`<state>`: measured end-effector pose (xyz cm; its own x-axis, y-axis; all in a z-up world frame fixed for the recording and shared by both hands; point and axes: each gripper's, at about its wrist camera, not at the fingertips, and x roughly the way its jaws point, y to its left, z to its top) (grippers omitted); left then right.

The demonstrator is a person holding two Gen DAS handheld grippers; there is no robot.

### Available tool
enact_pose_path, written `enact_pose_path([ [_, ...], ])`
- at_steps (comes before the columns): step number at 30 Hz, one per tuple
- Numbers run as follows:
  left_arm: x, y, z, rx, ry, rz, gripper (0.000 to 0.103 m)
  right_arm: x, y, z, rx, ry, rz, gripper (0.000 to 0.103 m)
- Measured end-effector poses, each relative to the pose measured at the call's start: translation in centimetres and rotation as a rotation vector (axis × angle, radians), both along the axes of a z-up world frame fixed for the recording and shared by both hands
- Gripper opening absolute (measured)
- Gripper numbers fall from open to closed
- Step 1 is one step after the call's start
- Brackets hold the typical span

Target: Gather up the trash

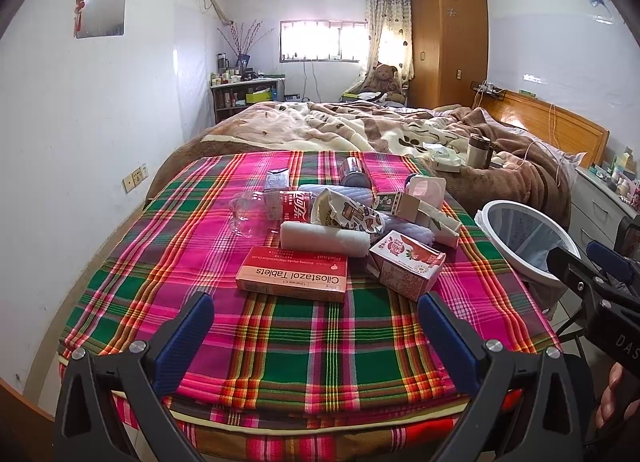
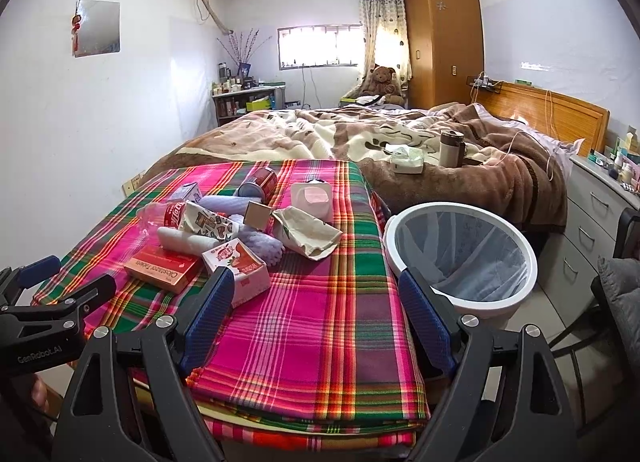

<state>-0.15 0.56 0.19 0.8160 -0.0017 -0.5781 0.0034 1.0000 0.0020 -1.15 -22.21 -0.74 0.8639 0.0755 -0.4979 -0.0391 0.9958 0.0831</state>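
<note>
A heap of trash lies on the plaid cloth (image 1: 304,342): a red Cilostazol tablet box (image 1: 292,274), a red-and-white juice carton (image 1: 406,264), a clear Coca-Cola bottle (image 1: 276,208), a rolled white towel (image 1: 324,240), a metal can (image 1: 354,174) and paper bags. A white-rimmed bin (image 2: 460,258) with a liner stands right of the bed. My left gripper (image 1: 316,320) is open and empty just short of the tablet box. My right gripper (image 2: 316,304) is open and empty, its left finger by the juice carton (image 2: 238,268), its right finger by the bin.
A brown blanket (image 2: 440,178) covers the far bed, with a tissue box (image 2: 406,160) and a flask (image 2: 450,148) on it. A white drawer unit (image 2: 592,222) stands at the right, a wardrobe (image 2: 442,38) behind.
</note>
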Motion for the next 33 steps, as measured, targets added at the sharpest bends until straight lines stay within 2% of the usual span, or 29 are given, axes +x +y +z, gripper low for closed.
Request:
enact_pose_path([
  [33, -0.19, 0.31, -0.06, -0.002, -0.003, 0.01, 0.103, -0.11, 0.14, 0.17, -0.006, -0.003, 0.001, 0.086],
])
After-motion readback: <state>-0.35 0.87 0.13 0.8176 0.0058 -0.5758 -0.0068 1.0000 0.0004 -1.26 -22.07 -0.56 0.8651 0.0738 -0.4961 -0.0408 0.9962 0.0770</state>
